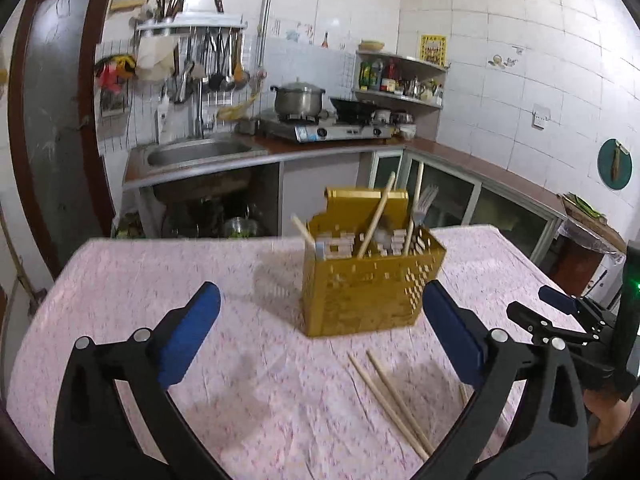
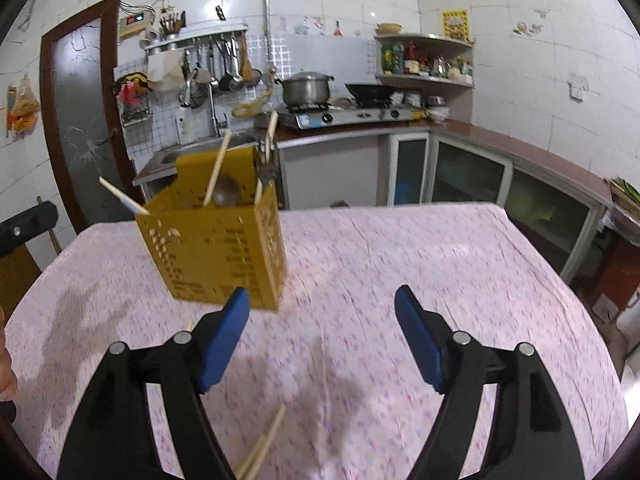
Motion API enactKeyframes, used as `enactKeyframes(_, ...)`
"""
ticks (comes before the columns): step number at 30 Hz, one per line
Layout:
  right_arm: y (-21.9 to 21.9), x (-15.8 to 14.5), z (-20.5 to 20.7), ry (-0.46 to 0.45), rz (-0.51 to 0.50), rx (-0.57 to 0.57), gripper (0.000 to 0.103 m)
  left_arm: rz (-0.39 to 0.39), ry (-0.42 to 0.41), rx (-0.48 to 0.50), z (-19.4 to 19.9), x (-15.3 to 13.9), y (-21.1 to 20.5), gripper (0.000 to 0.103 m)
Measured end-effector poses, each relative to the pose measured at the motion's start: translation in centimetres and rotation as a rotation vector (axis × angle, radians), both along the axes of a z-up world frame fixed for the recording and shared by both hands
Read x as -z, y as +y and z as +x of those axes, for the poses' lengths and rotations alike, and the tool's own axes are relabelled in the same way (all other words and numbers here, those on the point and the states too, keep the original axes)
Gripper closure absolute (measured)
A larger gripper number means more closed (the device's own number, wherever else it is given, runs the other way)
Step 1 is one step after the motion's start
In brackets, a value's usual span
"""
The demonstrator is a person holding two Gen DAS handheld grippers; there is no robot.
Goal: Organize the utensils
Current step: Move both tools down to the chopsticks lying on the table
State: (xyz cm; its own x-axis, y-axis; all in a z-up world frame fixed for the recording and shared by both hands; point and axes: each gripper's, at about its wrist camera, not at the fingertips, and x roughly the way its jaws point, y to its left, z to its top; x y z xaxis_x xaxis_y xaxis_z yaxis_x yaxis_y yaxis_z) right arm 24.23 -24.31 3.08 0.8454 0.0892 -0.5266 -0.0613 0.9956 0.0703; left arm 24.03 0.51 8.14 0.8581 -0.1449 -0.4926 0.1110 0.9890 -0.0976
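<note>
No readable text

The yellow poster [image 1: 433,47] on the wall, the bottle labels [image 1: 376,76] on the shelf and the stove's sticker [image 1: 306,133] are all too blurred to read.

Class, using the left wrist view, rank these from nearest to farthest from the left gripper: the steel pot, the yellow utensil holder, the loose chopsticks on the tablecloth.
1. Loose chopsticks, by the left gripper's right finger.
2. Yellow utensil holder, straight ahead on the table.
3. Steel pot, on the far stove.

Utensil holder [image 1: 370,276] stands on table [image 1: 160,280]; chopsticks and fork in it. 2 loose chopsticks [image 1: 390,396] lie on table before holder. Counter with sink [image 1: 196,152] behind table
</note>
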Motion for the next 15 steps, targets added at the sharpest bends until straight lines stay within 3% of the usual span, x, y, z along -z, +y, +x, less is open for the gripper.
enactKeyframes(11,0.2,6.3,-1.1,0.199,0.018,0.047,0.029,0.050,0.249,0.017,0.7,7.8,-3.3,0.005)
enactKeyframes(15,0.3,7.9,-1.4,0.250,0.027,0.054,0.029,0.074,0.296,0.020,1.0,9.8,-4.5,0.005)
